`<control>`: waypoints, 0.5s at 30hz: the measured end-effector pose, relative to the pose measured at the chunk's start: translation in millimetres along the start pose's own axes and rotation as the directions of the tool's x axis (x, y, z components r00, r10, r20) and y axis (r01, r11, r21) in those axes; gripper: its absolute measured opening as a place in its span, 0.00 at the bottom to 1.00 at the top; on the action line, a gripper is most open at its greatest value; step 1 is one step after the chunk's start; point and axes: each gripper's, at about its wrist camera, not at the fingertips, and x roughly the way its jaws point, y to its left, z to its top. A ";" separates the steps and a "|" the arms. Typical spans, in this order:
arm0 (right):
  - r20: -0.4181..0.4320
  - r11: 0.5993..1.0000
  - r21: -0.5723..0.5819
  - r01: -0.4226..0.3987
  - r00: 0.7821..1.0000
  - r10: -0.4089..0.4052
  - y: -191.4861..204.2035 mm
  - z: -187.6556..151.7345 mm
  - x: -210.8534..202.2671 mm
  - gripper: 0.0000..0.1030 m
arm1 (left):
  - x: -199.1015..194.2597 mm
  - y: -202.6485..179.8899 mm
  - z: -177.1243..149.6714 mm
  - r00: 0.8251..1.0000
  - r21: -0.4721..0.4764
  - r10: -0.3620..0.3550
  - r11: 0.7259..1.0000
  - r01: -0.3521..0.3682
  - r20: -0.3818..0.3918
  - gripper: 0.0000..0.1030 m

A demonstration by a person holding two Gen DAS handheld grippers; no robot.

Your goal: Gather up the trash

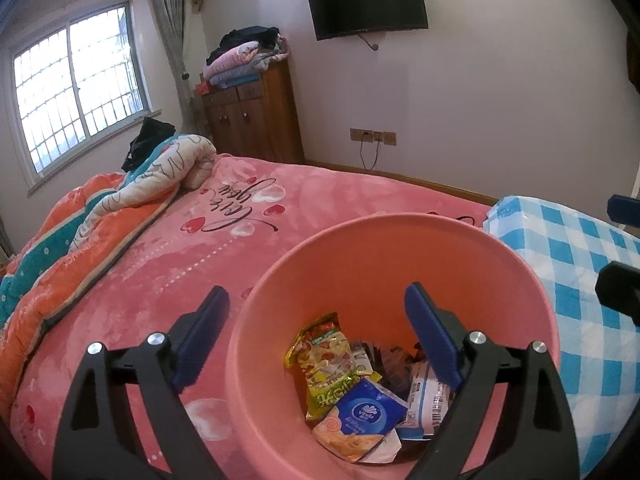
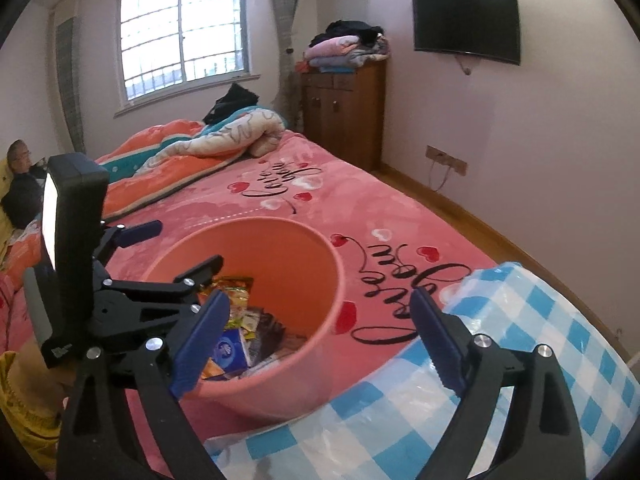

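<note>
Blue-padded fingers of my left gripper (image 1: 316,344) stand wide apart with nothing between them, poised over the near rim of a pink bin (image 1: 400,240). Inside the bin lie the trash wrappers (image 1: 340,364), among them a blue tissue packet (image 1: 370,410). My right gripper (image 2: 320,344) is also spread, holding nothing, just right of the bin (image 2: 324,320) and above a blue checked bundle (image 2: 540,320). The bin sits on a bed with a pink blanket (image 1: 260,208); a rumpled quilt (image 1: 100,216) lies at the far left. A wooden cabinet (image 1: 256,116), window (image 1: 76,88) and wall television (image 1: 366,0) stand beyond.
</note>
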 end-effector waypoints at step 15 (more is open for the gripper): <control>0.002 0.994 0.087 0.067 0.998 -0.067 -39.3 -28.5 -32.0 0.91 | -32.1 -29.7 7.0 0.998 0.033 -0.049 0.998 0.048 0.048 0.93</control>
